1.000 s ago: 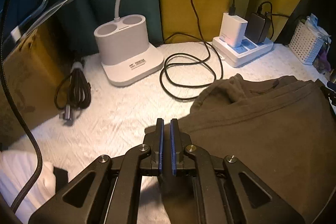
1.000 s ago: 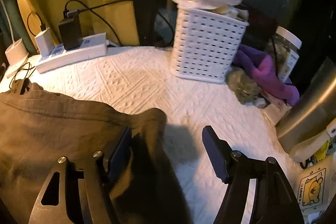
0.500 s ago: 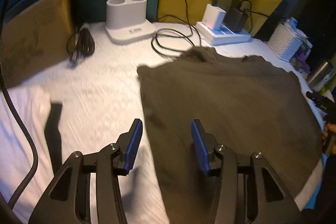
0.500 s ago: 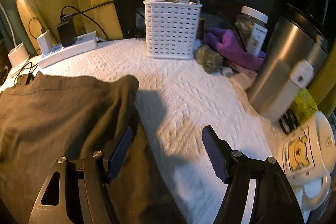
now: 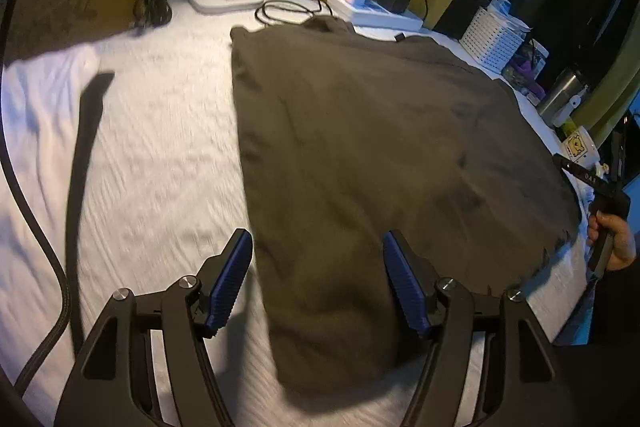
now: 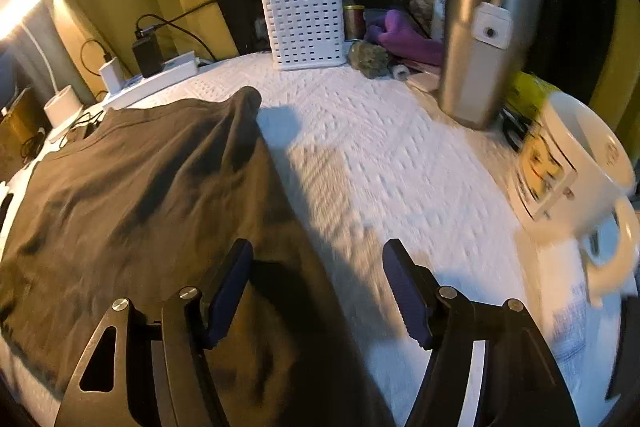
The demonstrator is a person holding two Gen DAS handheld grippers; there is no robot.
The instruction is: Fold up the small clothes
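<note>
Both tongs, left (image 5: 318, 283) and right (image 6: 318, 291), hang released over the olive shirt (image 5: 380, 155); a wide sweep might topple the mug (image 6: 576, 171).

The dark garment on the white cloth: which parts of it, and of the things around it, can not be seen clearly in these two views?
- Dark garment: near hem hidden behind the left gripper, left wrist view.
- Its left part: cut off by the edge, right wrist view.
- Mug print: blurred.
- White basket contents: too small.

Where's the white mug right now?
Right wrist view, far right: the white mug stands on the white tablecloth, just right of the steel tumbler.
</note>
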